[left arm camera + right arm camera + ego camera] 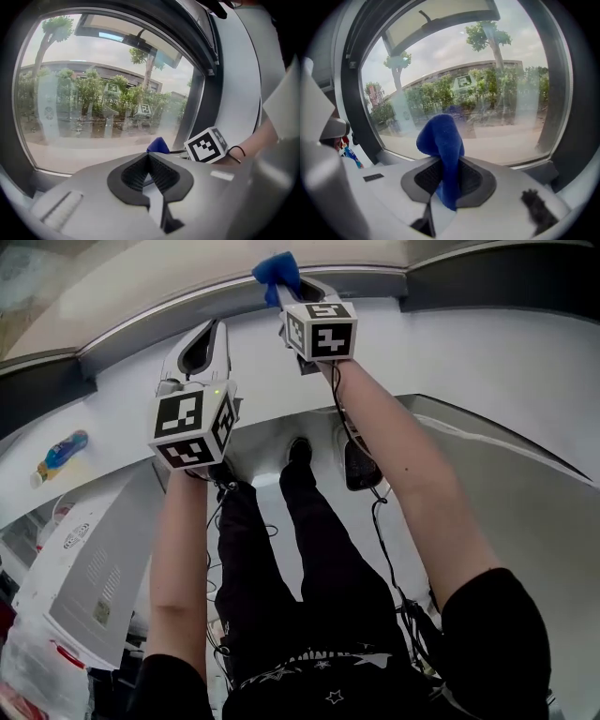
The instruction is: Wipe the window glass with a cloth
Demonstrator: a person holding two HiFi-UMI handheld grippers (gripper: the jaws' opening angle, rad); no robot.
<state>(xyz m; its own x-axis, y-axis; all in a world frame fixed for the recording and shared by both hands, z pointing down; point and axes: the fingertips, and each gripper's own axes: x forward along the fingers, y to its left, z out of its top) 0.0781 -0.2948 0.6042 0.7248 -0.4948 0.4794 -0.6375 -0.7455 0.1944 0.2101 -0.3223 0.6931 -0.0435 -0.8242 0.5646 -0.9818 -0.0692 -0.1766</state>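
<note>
The window glass point(131, 282) runs along the top of the head view, and it fills the left gripper view point(103, 93) and the right gripper view point(487, 89) with trees and a building behind it. My right gripper point(281, 294) point(447, 174) is shut on a blue cloth point(277, 271) point(440, 140). The cloth sticks up out of the jaws close to the glass. My left gripper point(208, 334) point(150, 165) is a little left of it and further from the pane, shut with nothing in it. The cloth's tip point(158, 145) shows past its jaws.
A white sill point(469, 362) lies under the window, with a dark frame post point(193, 112) at the pane's side. A blue and yellow bottle point(60, 454) point(351, 157) lies on the sill at the left. A white box-like unit point(84, 568) stands lower left. Cables trail on the floor.
</note>
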